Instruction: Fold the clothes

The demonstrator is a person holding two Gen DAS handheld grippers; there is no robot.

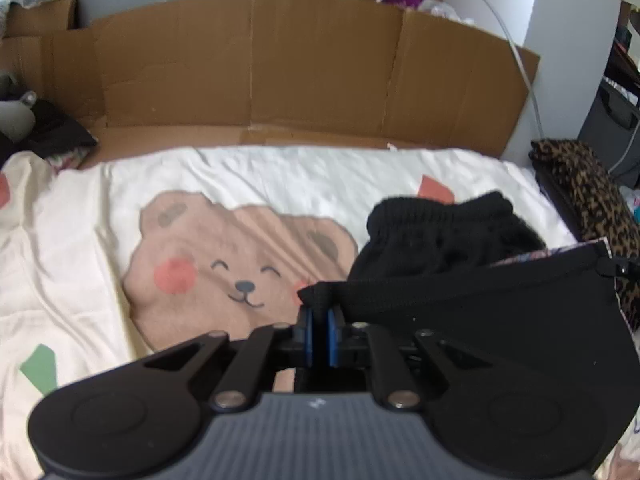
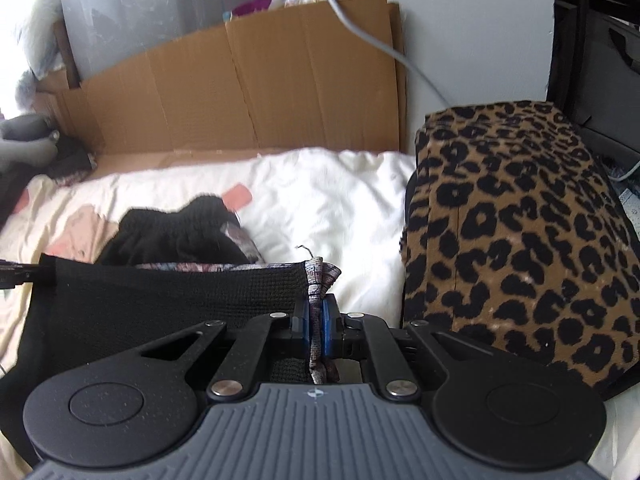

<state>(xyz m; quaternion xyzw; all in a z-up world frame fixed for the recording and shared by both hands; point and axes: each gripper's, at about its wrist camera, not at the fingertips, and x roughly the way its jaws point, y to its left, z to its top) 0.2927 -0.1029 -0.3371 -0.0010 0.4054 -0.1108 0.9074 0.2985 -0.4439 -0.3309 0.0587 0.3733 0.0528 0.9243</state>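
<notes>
Two corners of one black garment (image 1: 480,320) are pinched at once, and its top hem runs taut between them above the bed (image 1: 280,176).

At the left end, the left gripper (image 1: 319,322) has its blue fingers (image 1: 306,328) nearly together on the black hem corner, which pokes up at 12 o'clock from the tips. From there the cloth spreads toward 3 o'clock as a flat dark sheet, its far end reaching the other tool at the frame's edge.

Beyond the hem, at about 1 o'clock, the rest of the garment lies bunched on the bear-print cover (image 1: 224,264).

At the right end, the right gripper (image 2: 319,320) is clamped shut on the opposite corner, where a patterned lining (image 2: 318,280) is folded into the bite and hangs through below. A leopard-print stack (image 2: 516,240) sits just beside it at 2 o'clock.

My read: the fabric is light, soft and limp, a knit with some stretch, so it will sag wherever unsupported and carry no shape. Seamed hem corners are the sound places to hold; the slicker lining could slide out of a shallow pinch.
</notes>
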